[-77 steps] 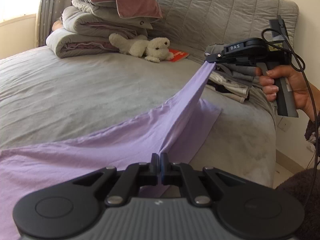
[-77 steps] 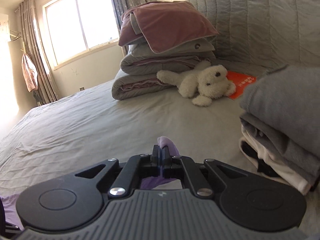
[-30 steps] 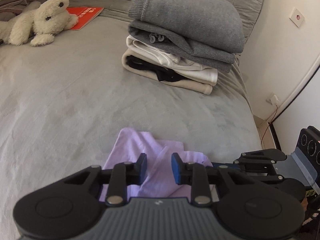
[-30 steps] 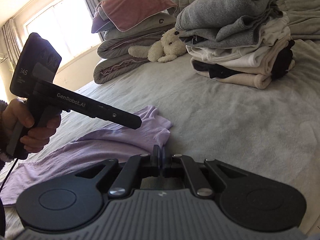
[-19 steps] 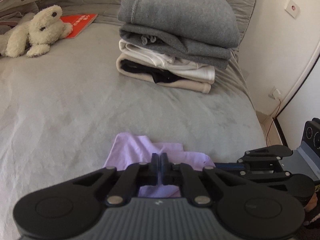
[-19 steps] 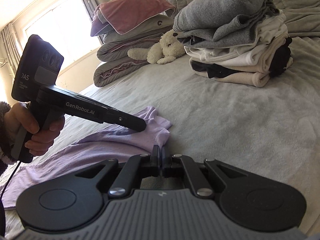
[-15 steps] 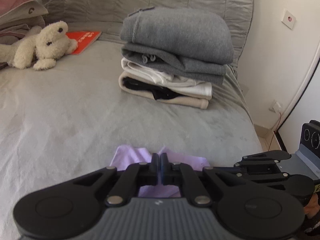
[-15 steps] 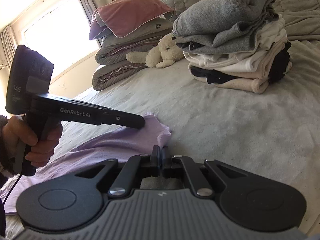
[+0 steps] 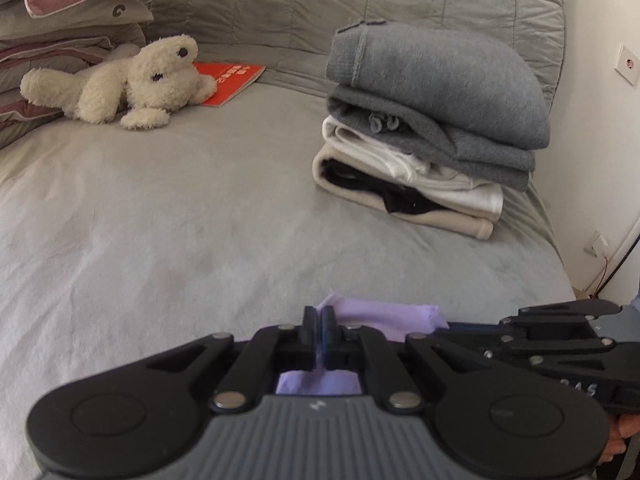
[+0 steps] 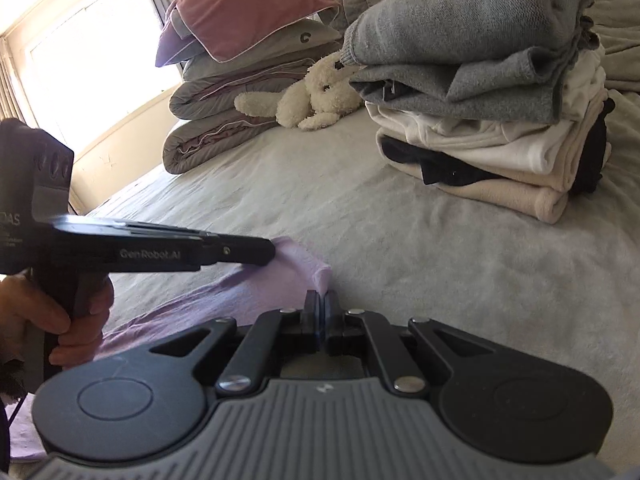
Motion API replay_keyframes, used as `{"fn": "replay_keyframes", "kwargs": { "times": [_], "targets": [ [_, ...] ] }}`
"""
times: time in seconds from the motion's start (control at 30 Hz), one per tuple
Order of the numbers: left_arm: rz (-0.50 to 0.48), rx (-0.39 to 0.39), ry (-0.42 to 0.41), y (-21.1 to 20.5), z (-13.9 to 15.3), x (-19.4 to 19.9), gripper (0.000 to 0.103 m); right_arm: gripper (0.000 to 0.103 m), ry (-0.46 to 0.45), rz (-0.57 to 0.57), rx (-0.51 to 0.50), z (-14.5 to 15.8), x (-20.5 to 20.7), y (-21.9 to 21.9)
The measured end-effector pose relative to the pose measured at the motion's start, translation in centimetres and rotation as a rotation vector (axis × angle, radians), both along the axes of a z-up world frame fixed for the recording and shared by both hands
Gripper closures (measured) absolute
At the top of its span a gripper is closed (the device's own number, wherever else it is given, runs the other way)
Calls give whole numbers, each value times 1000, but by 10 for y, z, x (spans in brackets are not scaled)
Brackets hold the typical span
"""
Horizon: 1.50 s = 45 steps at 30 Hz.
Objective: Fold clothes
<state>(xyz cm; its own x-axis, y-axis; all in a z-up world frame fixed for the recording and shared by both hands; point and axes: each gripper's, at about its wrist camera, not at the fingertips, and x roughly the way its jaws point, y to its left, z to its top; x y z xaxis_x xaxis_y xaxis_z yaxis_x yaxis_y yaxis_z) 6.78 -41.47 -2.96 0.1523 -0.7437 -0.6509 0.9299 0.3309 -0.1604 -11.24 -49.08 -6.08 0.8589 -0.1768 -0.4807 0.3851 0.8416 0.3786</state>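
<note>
Both grippers, left [image 9: 319, 322] and right [image 10: 322, 306], have their jaws pinching the near edge of the lilac garment [image 10: 224, 300] on the bed [image 9: 180, 220]. The bites look thin; a tug could slip one free, and uneven pulling could skew the fold.

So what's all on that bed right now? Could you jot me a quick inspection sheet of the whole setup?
Surface: grey bed cover, lightly creased.
Job's things: lilac garment lying near the bed's edge; folded clothes stack with grey knits on top.
Clutter: white plush toy, red booklet, pile of folded bedding.
Grippers: left gripper shut on the lilac garment; right gripper shut on the same end's edge.
Cables: thin wire by the wall.
Surroundings: quilted headboard, bright window, wall socket.
</note>
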Motion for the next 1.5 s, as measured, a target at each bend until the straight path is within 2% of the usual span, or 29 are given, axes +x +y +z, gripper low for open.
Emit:
{"fn": "replay_keyframes", "kwargs": {
  "times": [0.07, 0.2, 0.3, 0.4, 0.47, 0.5, 0.63, 0.73, 0.8, 0.87, 0.9, 1.0, 1.1, 1.3, 1.5],
  "targets": [
    [19, -18, 13, 3, -1, 0, 99, 88, -4, -17, -5, 3, -4, -1],
    [79, -52, 27, 19, 9, 3, 85, 88, 1, -29, -39, 11, -8, 2],
    [123, -81, 16, 45, 22, 3, 78, 88, 2, 10, -67, 20, -6, 10],
    [171, -104, 10, 81, 31, 1, 75, 84, 8, 82, -104, 27, 4, 25],
    [211, -116, 13, 111, 34, -3, 73, 75, 14, 153, -133, 31, 13, 39],
    [231, -120, 19, 126, 35, -6, 73, 73, 17, 193, -151, 32, 18, 48],
    [306, -106, 16, 186, 29, -19, 72, 73, 17, 345, -189, 34, 36, 80],
    [360, -77, 12, 223, 21, -28, 72, 73, 40, 418, -204, 29, 47, 98],
    [405, -61, 18, 246, 16, -32, 72, 73, 71, 419, -229, 22, 48, 100],
    [451, -44, 18, 267, 14, -35, 72, 80, 104, 404, -249, 16, 47, 98],
    [472, -38, 13, 279, 15, -36, 72, 80, 114, 377, -240, 15, 44, 91],
    [529, -36, -10, 315, 20, -41, 69, 74, 157, 312, -229, 26, 40, 79],
    [592, -21, -43, 349, 25, -39, 64, 73, 161, 350, -249, 45, 45, 84],
    [751, 15, -96, 406, 27, -19, 60, 67, 166, 587, -268, 74, 85, 138],
    [793, 8, -16, 434, 11, 12, 59, 67, 202, 807, -275, 71, 129, 192]
  ]
}}
